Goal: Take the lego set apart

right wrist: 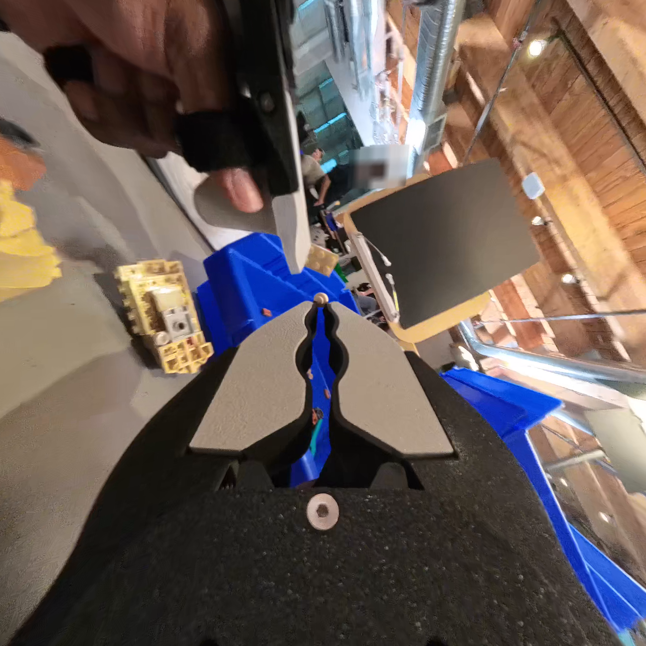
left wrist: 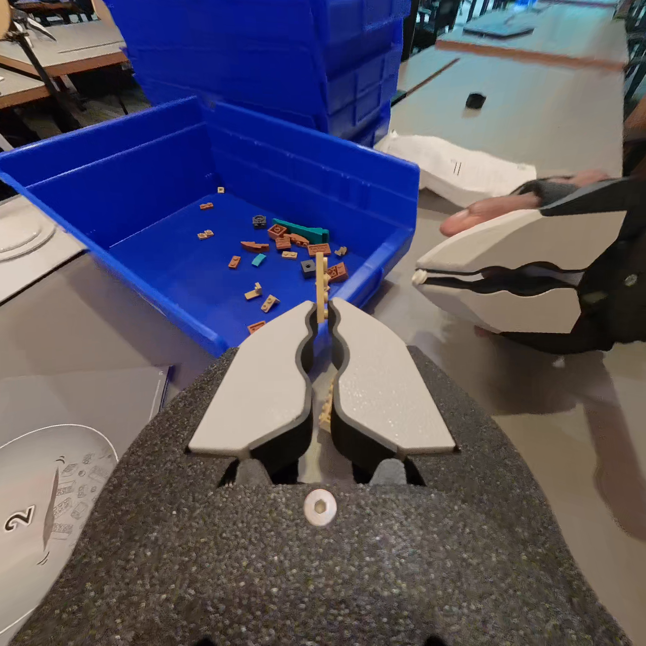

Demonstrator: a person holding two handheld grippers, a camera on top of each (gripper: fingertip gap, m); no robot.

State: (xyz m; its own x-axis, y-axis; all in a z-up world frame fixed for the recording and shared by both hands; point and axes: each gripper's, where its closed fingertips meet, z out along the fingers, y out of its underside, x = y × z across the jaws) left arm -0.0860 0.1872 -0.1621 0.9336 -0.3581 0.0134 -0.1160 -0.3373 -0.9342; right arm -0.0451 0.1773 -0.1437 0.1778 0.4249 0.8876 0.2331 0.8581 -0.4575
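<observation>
Grey table [left wrist: 87,332] in a workshop room, stack of blue bins behind; open blue bin [left wrist: 384,167] sits on it with loose small bricks on its floor, brown, tan, teal and dark ones [left wrist: 279,244].

Left gripper [left wrist: 323,307]: jaws nearly together, clamped on a thin tan studded plate [left wrist: 320,279]; plate stands on edge, long axis running straight out along the fingers, far end reaching over the bin's near wall; studs face toward the right gripper; pads press it on both flat sides at the tips.

Right gripper [left wrist: 417,278]: lies to the right of the plate, outside the bin, level with the plate's free end and near it but not touching; jaws almost together on a small pale round stud piece [right wrist: 321,298] pinched at the very tips; its long axis points sideways at the plate's studded face.

Right wrist view confirms: tan plate shows beyond the round piece, ahead of the tips and slightly up, held off the left gripper's finger [right wrist: 297,237]; clear gap between piece and plate.

Partly built cream brick model [right wrist: 164,314] rests on the table left of the bin in that view, apart from both grippers; printed sheets [left wrist: 52,489] lie by the left gripper.
</observation>
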